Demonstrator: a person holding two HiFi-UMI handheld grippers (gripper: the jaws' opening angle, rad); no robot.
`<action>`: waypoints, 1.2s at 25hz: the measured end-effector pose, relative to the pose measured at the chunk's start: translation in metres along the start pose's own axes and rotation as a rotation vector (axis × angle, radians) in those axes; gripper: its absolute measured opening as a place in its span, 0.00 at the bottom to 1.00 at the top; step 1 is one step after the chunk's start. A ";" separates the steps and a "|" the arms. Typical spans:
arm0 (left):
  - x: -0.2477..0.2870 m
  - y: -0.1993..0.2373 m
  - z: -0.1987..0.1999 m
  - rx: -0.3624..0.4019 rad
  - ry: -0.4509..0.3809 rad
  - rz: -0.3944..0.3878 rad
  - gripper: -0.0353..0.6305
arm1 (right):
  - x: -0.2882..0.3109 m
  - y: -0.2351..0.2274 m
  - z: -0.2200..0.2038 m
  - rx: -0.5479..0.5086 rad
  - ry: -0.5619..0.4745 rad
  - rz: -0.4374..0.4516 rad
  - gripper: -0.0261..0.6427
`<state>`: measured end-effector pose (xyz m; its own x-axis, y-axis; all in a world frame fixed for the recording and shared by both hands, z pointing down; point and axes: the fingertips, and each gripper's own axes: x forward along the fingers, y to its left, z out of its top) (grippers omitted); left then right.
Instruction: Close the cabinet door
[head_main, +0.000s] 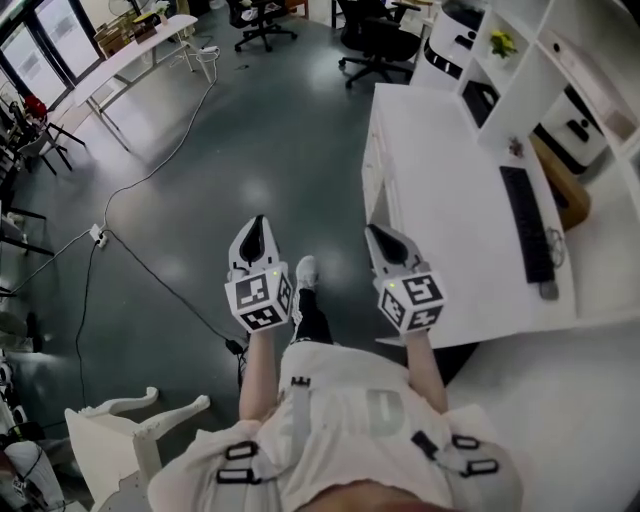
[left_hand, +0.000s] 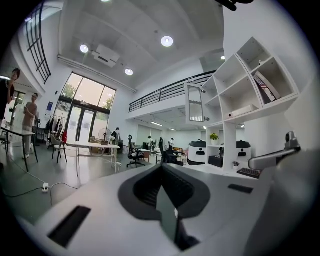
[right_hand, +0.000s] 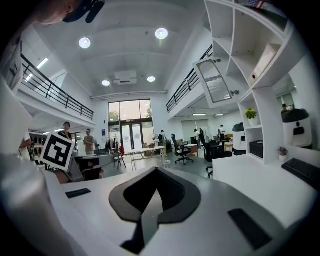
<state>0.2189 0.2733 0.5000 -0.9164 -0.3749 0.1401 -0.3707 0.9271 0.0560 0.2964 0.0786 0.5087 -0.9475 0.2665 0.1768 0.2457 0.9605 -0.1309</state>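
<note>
Open office floor (head_main: 250, 140) fills most of the head view, w/ the white worktop (head_main: 430, 190) running up the right side and the shelves (head_main: 545, 60) standing along its far edge. A keyboard (head_main: 527, 225) lies on the worktop in front of them.

The door (right_hand: 214, 81) is the thing to shut. It's a ribbed-glass panel, taller than wide, so its long axis is upright. It hangs wide open off an upper box of the shelves, swung out toward the room. In both gripper views it sits high and off to the right, well above where the grippers point and well apart from both. Nothing's touching it. Can't make out a handle tbh.

The right gripper (head_main: 378, 234) is right by the worktop's near edge, so imo that's the nearer hand. The left gripper (head_main: 257, 228) is out over bare floor, just beside the person's shoe (head_main: 306, 272). Both have their jaws closed together w/ nothing between them.

Pose: both forearms are stretched fwd side by side at abt waist height. The grippers point roughly level, a touch nose-down, marker cubes facing up.

So the task hasn't really begun. The next move prob needs the right hand lifted up and to the right, across the worktop, to get behind the door's free edge and swing it back onto the shelves. Closed jaws should be fine for a push. Main risk I'd guess is the long reach over the worktop.
</note>
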 end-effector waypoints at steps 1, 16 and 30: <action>0.009 0.002 0.004 0.001 -0.006 0.002 0.06 | 0.004 -0.005 0.003 -0.001 -0.002 -0.006 0.05; 0.140 0.012 0.033 0.052 0.005 -0.085 0.06 | 0.116 -0.038 0.039 -0.009 0.019 0.027 0.05; 0.304 0.061 0.083 0.054 -0.064 -0.165 0.06 | 0.273 -0.093 0.118 -0.066 -0.042 -0.108 0.05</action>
<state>-0.0950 0.2160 0.4640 -0.8498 -0.5224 0.0701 -0.5224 0.8525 0.0194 -0.0093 0.0524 0.4542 -0.9766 0.1586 0.1455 0.1531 0.9870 -0.0487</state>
